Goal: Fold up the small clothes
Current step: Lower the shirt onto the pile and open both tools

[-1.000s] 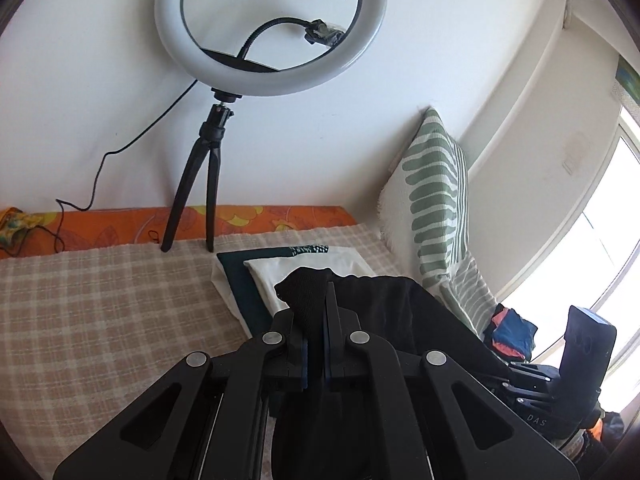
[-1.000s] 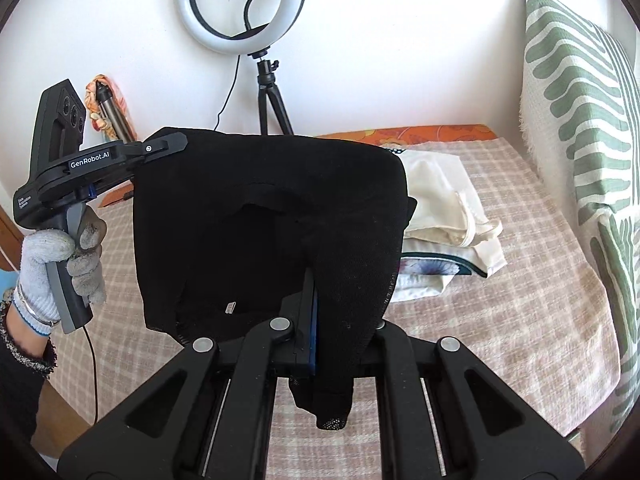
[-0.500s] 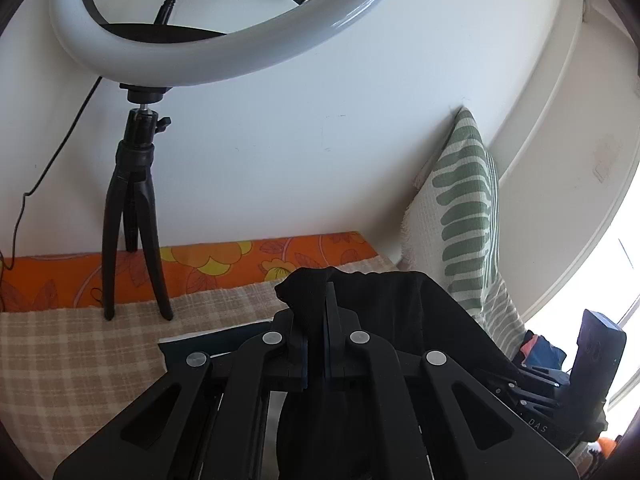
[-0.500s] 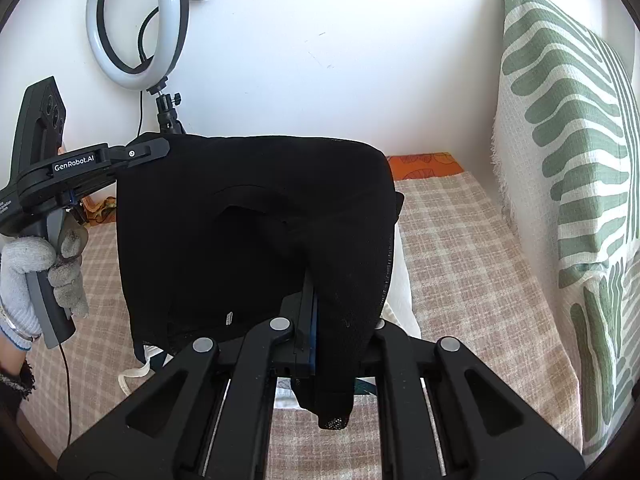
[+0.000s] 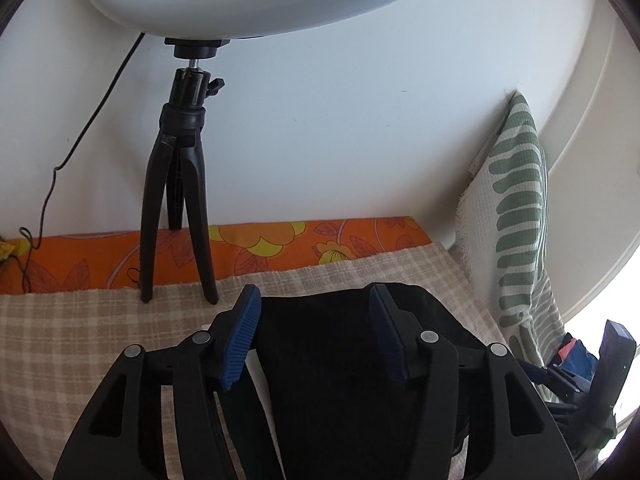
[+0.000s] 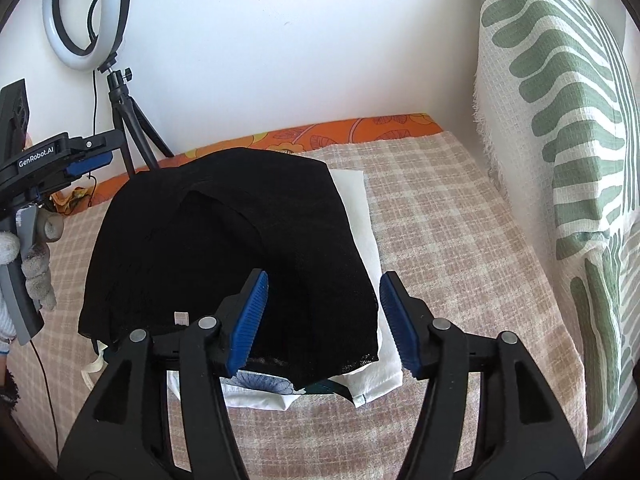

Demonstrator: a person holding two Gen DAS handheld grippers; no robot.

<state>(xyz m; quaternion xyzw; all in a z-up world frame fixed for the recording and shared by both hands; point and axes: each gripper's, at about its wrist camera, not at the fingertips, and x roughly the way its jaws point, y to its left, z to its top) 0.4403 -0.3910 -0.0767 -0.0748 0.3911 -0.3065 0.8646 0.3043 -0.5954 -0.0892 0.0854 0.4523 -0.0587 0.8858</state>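
Now we see both claws letting go: the left claw [image 5: 316,336] is opening, its blue pads [image 5: 240,344] spread to either side of the black garment [image 6: 224,264] without pressing it, and the right claw [image 6: 324,320] is opening too, with the garment's near right corner lying between its pads [image 6: 250,320], untouched.

From the right wrist we get the whole picture. The black garment lies spread on a stack of folded clothes [image 6: 360,216] on the checked bed cover [image 6: 460,240], white fabric showing along its right edge and a floral print peeking out at the near edge. Its long axis runs near to far, leaning a little to the right as it goes away from us; the rounded far end points at the wall, the wider hem faces us. At far left, a gloved hand [image 6: 32,256] grips the left tool's handle.

From the left wrist we lose that outline: the garment [image 5: 352,380] is only a dark mass between the fingers. Instead we get the ring light [image 5: 248,12] looming overhead, its tripod [image 5: 176,208] standing on the orange floral cloth [image 5: 280,248], and the green-striped pillow [image 5: 516,208] upright at right.
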